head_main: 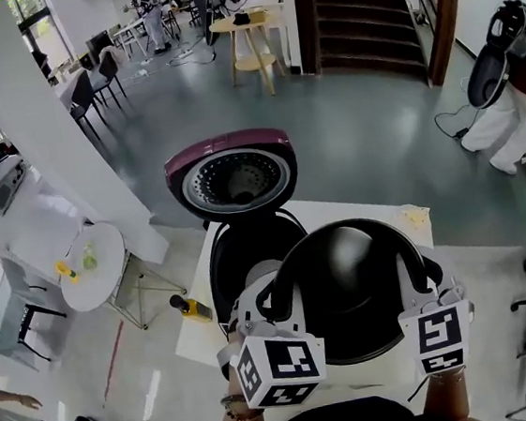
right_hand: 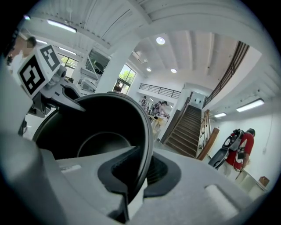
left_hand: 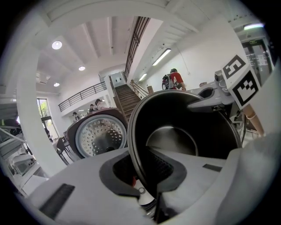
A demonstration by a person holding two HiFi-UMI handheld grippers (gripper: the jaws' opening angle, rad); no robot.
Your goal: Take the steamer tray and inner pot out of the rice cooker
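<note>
The inner pot [head_main: 346, 280] is out of the rice cooker [head_main: 240, 255] and hangs in the lower middle of the head view, carried between both grippers. The left gripper [head_main: 271, 300] has its fingers [left_hand: 79, 184] clenched on the pot rim at the left side of the frame. The right gripper [head_main: 420, 281] has its fingers [right_hand: 197, 193] clenched on the opposite rim in the same way (each gripper view shows the thin black edge running between the pads). The cooker stands open behind the pot, with its lid [head_main: 232, 172] raised, on the white bench [head_main: 357, 208]. I cannot find the steamer tray in any view.

In my judgement the step in hand is to carry the pot away and put it down. To do it well, both hands should stay at the same height, so that the pot does not tilt or slip out of one grip. The pot should pass clear of the raised lid. The fingers should let go only when the bottom rests flat on the bench.
</note>
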